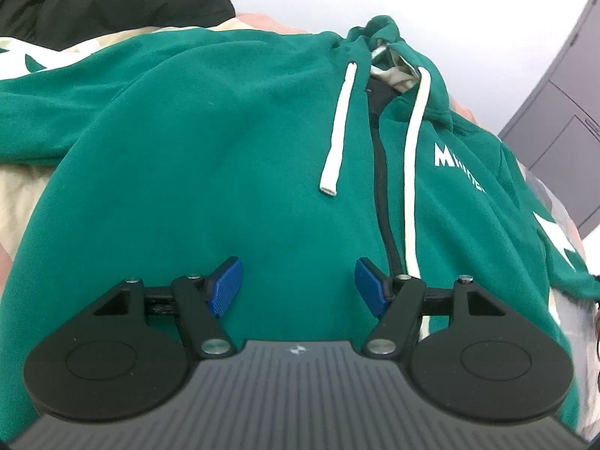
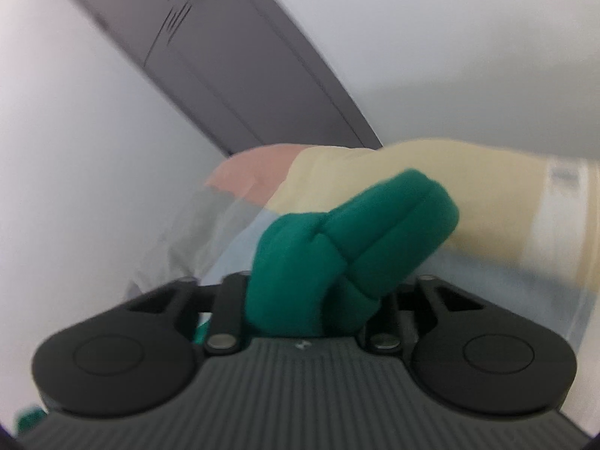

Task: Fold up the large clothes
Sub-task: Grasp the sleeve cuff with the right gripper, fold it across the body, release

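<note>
**Hoodie still spread out, first fold barely begun**

The left gripper point(image 1: 298, 287) hovers with fingers spread over the green zip hoodie point(image 1: 225, 150), lying flat on the bed point(image 1: 22, 195). The right gripper point(image 2: 300, 300) pinches a bunched green fold point(image 2: 337, 247), probably a sleeve.

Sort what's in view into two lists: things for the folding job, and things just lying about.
For the job:
- green hoodie
- left gripper, open above it
- right gripper, shut on a bunched fold of green fabric

Lying about:
- black garment
- patterned bedding
- grey cabinet
</note>
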`<state>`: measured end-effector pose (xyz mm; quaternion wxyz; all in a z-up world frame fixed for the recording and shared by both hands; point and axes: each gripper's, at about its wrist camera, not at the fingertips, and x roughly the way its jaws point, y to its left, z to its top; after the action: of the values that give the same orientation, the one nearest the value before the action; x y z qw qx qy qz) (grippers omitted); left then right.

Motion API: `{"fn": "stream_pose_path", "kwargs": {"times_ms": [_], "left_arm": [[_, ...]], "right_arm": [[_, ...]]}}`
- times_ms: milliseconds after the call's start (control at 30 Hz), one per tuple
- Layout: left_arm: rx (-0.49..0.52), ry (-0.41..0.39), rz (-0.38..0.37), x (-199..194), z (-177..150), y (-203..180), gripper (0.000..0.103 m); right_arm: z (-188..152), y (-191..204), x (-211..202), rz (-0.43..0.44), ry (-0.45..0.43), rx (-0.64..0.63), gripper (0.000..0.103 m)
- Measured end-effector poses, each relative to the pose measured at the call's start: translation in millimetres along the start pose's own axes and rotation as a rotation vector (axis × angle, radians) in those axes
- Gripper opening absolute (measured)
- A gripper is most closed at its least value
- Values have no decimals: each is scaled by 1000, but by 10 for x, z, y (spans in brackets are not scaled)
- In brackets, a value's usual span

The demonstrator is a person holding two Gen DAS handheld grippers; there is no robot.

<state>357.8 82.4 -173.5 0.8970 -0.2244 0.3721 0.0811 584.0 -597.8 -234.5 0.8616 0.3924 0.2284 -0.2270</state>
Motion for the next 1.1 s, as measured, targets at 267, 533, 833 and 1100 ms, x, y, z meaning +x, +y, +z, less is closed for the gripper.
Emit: {"fn": "stream_pose_path", "kwargs": {"times_ms": [267,533,833,1100], "left_arm": [[8,-5,31,-22,89,11,72],[63,-79,69,-155,95,124,72],[52,-185,6,-694,106,342,72],[-33,-254,-92,-1173,96,585,72]], "right_arm": [[457,543,-278,-1,-111,-187,14],[339,1632,-1272,181,-231,-546,14],[-629,2612,-2742,417,-318,-929,15],[-1723,2984,-3547,548,-366,-1187,17]]}}
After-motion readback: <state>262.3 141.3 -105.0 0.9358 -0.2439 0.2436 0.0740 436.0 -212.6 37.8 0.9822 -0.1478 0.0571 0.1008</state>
